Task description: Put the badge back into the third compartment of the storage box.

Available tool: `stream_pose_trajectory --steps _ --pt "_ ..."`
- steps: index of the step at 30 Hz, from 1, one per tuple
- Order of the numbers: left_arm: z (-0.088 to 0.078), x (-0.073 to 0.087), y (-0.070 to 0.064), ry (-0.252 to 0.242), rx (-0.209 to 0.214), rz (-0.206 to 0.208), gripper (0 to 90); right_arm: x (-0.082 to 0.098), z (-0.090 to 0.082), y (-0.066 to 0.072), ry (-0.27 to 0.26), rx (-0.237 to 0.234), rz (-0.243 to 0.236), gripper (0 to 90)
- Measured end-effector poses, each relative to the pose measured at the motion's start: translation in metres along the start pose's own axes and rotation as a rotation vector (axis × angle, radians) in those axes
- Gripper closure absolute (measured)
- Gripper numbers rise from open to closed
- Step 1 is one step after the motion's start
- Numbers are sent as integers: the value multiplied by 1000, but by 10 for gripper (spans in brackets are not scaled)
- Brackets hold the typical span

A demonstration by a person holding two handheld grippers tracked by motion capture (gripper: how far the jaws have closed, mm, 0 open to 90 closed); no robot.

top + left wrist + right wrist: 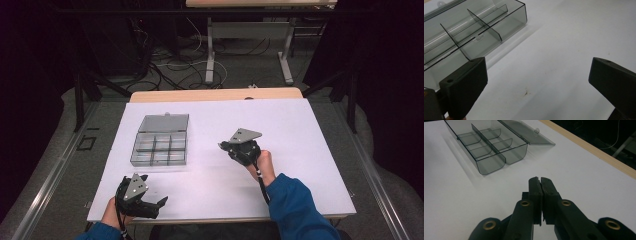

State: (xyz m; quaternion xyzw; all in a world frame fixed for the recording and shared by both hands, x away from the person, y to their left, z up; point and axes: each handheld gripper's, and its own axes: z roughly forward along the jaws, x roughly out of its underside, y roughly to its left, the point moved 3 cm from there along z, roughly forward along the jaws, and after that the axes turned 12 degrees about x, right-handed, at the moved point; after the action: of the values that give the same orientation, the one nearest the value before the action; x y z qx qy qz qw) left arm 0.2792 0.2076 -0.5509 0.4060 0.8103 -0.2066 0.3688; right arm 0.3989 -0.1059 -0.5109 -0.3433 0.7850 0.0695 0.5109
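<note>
Counter: a white counter (pixel 300 150) with a pale wooden strip along its far edge; bare white around both grippers
Box: a smoky clear plastic compartment box (pixel 160 147) sits at about 10 o'clock from the counter's middle, its lid (pixel 164 122) swung open and lying flat on the far side; thin dividers split it into several compartments, and from here they all look empty
Left gripper: the left gripper (pixel 152 202) is held low at about 7 o'clock, near the counter's near edge, well apart from the box; in the left gripper view its jaws stand wide apart with nothing between them but white surface, and a corner of the box (pixel 474 32) shows at upper left
Right gripper: the right gripper (pixel 225 146) is just right of centre, at about 3 o'clock from the box and near it without touching; in the right gripper view its jaws are pressed together with nothing between them, pointing toward the box (pixel 489 147)
Person: a hand (pixel 264 165) in a blue sleeve (pixel 295 205) holds the right gripper; a second hand (pixel 112 212) holds the left one
Beyond the counter: cables on the floor (pixel 170 65) and the legs of another table (pixel 210 50)
</note>
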Motion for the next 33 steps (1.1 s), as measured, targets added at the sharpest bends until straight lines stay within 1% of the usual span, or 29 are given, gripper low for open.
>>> stream_pose_trajectory --steps 2,3,5,7,8,12,13,14,18,19,20,22,23,24,27,30,31,33 --pt "0 0 0 1 2 2 21 -3 1 1 -9 1 1 881" --pt "0 0 0 2 -1 2 21 -5 1 1 -7 -5 -3 881" --pt "0 0 0 2 -1 4 21 -8 5 2 -21 -10 -1 882" --pt "0 0 -1 -1 2 3 21 -9 5 3 -18 -15 -2 881" --pt "0 -1 -1 0 4 6 21 -11 7 3 -31 -17 -8 881" --pt "1 -1 -1 -9 1 5 21 -14 9 4 -35 -14 2 881" --pt "1 -1 -1 -9 2 5 21 -14 9 4 -30 -22 0 881" --pt "1 -1 0 4 6 6 21 -14 10 4 -30 -23 3 881" --pt "1 -1 0 2 6 7 21 -15 12 5 -33 -28 1 881" --pt "1 -1 0 1 5 7 21 -16 13 5 -38 -29 -11 881" --pt "1 -1 0 3 4 7 21 -17 13 5 -38 -28 -1 882" --pt "1 -1 -1 3 8 9 21 -19 13 7 -32 -35 -10 881" --pt "1 -1 -1 5 6 12 21 -20 14 7 -43 -30 -9 881" --pt "1 -1 -1 6 8 13 21 -20 15 6 -48 -34 -23 882" --pt "2 -1 0 7 9 18 21 -21 16 7 -47 -37 -21 882" --pt "2 -2 0 4 7 10 21 -23 18 9 -47 -36 -14 882" --pt "2 -2 0 2 7 7 21 -24 18 11 -49 -47 -21 882" --pt "2 -2 0 -2 4 6 21 -25 18 11 -55 -44 -24 882"
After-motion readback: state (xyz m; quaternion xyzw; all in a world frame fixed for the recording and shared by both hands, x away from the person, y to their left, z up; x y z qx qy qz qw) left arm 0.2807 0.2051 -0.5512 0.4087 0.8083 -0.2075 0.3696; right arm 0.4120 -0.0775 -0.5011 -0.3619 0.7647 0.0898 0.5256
